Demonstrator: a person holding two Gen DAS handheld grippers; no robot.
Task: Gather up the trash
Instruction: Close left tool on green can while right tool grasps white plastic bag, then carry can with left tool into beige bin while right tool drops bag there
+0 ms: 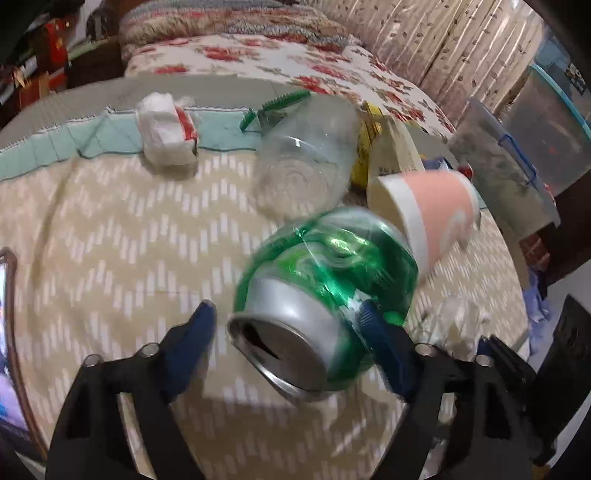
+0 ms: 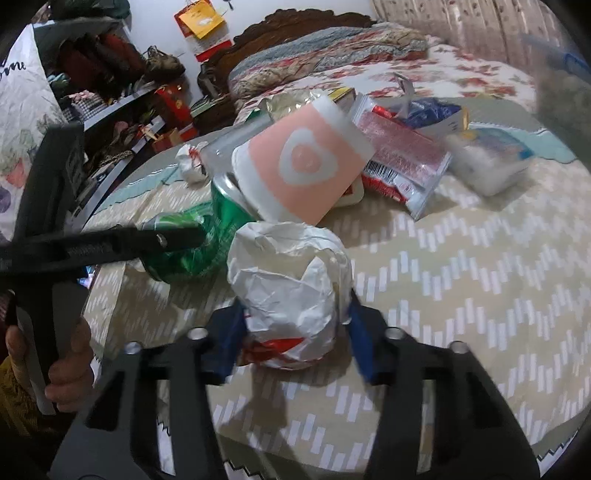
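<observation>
The green can point(image 1: 325, 291) lies mid-table between the left gripper's point(image 1: 286, 314) part-open jaws, one finger touching it. Beside it, the right gripper point(image 2: 295, 321) clasps a paper wad point(image 2: 290, 291). A pink cup point(image 2: 303, 166) leans on the can.

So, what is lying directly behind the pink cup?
Behind the pink cup, a red-and-white packet and a yellowish box show. The cup covers their near ends.

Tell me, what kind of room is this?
Probably a bedroom at home. There is a bed with a flowery quilt and a carved wooden headboard, plus crowded shelves along the wall. The trash lies on a table with a zigzag cloth beside the bed.
</observation>
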